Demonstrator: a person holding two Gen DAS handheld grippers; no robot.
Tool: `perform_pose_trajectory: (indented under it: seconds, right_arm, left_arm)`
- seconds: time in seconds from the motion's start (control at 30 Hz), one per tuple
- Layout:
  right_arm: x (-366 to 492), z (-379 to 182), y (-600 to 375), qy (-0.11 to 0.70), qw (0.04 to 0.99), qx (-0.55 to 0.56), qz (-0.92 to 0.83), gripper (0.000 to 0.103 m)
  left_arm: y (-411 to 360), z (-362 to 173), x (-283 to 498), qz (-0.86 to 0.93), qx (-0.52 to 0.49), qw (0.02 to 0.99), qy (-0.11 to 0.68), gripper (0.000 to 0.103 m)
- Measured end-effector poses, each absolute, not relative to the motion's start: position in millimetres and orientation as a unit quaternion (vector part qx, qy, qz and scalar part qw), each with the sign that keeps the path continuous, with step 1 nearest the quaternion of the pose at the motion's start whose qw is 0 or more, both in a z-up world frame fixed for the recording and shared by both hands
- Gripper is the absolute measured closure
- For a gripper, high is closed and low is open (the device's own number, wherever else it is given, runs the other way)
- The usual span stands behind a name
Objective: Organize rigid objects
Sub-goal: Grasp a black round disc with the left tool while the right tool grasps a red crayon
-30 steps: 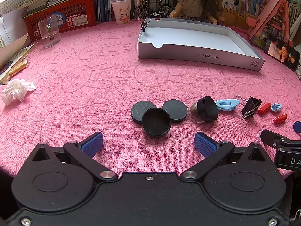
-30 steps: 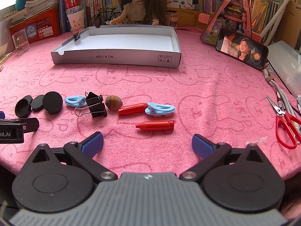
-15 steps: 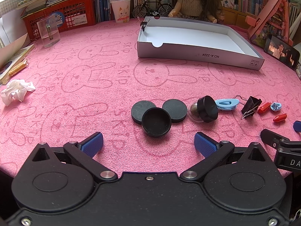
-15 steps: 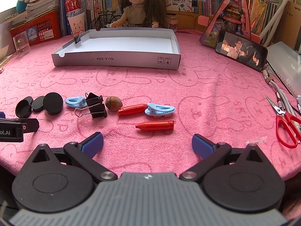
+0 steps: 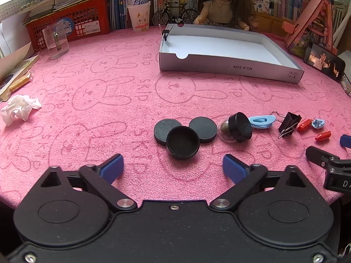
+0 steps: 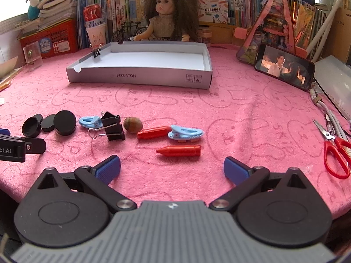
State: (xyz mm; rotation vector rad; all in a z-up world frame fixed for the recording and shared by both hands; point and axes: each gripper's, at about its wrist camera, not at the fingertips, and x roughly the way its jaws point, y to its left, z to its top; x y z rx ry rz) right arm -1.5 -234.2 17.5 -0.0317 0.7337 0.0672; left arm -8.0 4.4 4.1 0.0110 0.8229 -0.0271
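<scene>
A row of small objects lies on the pink cloth. Several black round caps (image 5: 182, 142) (image 6: 65, 122) sit on the left, then a blue clip (image 5: 262, 121) (image 6: 89, 121), a black binder clip (image 5: 289, 124) (image 6: 111, 126), a brown nut (image 6: 132, 125), red caps (image 6: 179, 150) (image 5: 323, 135) and a second blue clip (image 6: 185, 133). A white open box (image 5: 228, 65) (image 6: 140, 77) stands behind them. My left gripper (image 5: 173, 168) is open and empty just before the black caps. My right gripper (image 6: 172, 167) is open and empty just before a red cap.
A doll (image 6: 167, 15), a toy bicycle, a cup and can, a red basket (image 5: 72, 24) and books line the back. A phone (image 6: 284, 66) leans at the right, red scissors (image 6: 335, 153) lie at the far right. A glass (image 5: 56, 42) and crumpled tissue (image 5: 19, 109) sit left.
Both grippers have edged slightly; the right view has shifted a little toward the objects. Nothing on the cloth has moved.
</scene>
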Motion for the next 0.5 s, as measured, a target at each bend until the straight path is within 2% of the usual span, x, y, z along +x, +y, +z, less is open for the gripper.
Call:
perform_pose_trajectory:
  seconds: [0.07, 0.17, 0.27, 0.4, 0.5]
  right_arm:
    - [-4, 18, -239, 0.342, 0.939, -0.021, 0.036, 0.000]
    - [-8, 15, -244, 0.316, 0.947, -0.037, 0.037, 0.000]
    - [-9, 12, -247, 0.316, 0.948, -0.030, 0.034, 0.000]
    - [-11, 10, -249, 0.309, 0.950, -0.008, 0.033, 0.005]
    - [-10, 11, -248, 0.304, 0.952, -0.007, 0.032, 0.013]
  left_arm:
    - [6, 6, -11, -0.013, 0.004, 0.922, 0.388, 0.031]
    - [4, 7, -14, -0.020, 0.008, 0.927, 0.376, 0.042]
    - [-1, 7, -15, -0.024, 0.018, 0.929, 0.368, 0.043]
    - [-4, 8, -16, -0.019, 0.030, 0.934, 0.356, 0.043]
    - [-4, 8, -15, -0.020, 0.029, 0.934, 0.355, 0.047]
